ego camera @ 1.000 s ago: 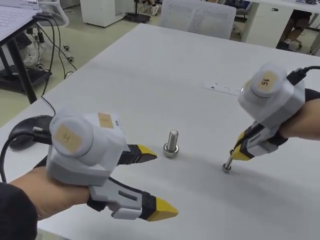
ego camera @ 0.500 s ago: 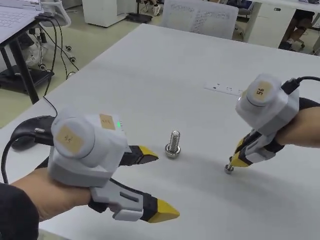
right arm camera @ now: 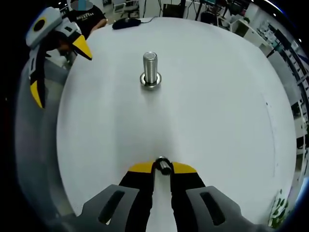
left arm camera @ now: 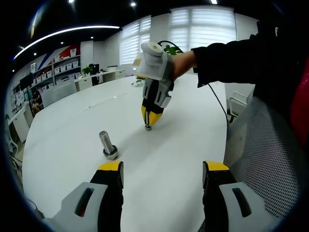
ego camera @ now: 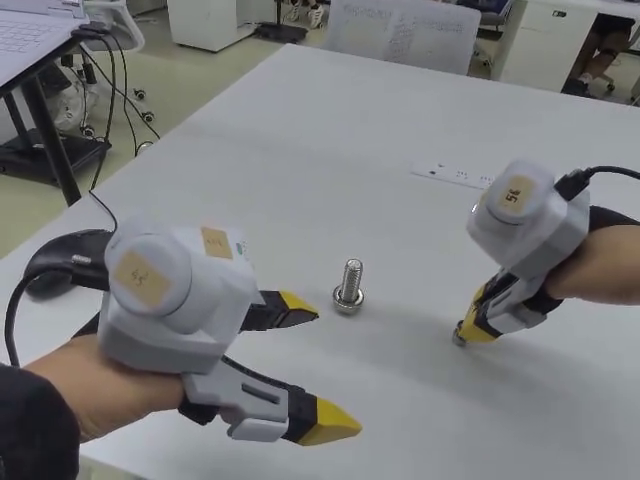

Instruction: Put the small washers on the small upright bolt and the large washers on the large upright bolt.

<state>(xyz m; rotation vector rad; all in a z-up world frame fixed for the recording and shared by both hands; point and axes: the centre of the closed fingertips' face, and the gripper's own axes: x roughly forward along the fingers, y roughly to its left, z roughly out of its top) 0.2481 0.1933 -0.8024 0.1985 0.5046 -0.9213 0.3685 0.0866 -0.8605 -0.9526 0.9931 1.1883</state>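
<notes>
Left gripper (ego camera: 320, 365), at about 7 o'clock in the head view, hovers above the white table (ego camera: 300, 150) with its jaws wide apart and nothing between them. The right gripper (ego camera: 468, 330), at about 3 o'clock, points down to the table with its jaws almost closed on the small bolt (ego camera: 458, 338). In the right gripper view the top of this bolt sits between the two yellow tips.

The large bolt (ego camera: 349, 285) stands upright near the centre, well apart from both grippers. I cannot tell if the ring at its foot is a washer or only the bolt's head.

I think the main risk is the small bolt. Its base is narrow, so if the jaws open unevenly, or the hand tilts while it lets go, the bolt may fall and roll away. A smaller risk is the open left gripper: a wide jaw passing toward 1 o'clock could knock the large bolt over.
</notes>
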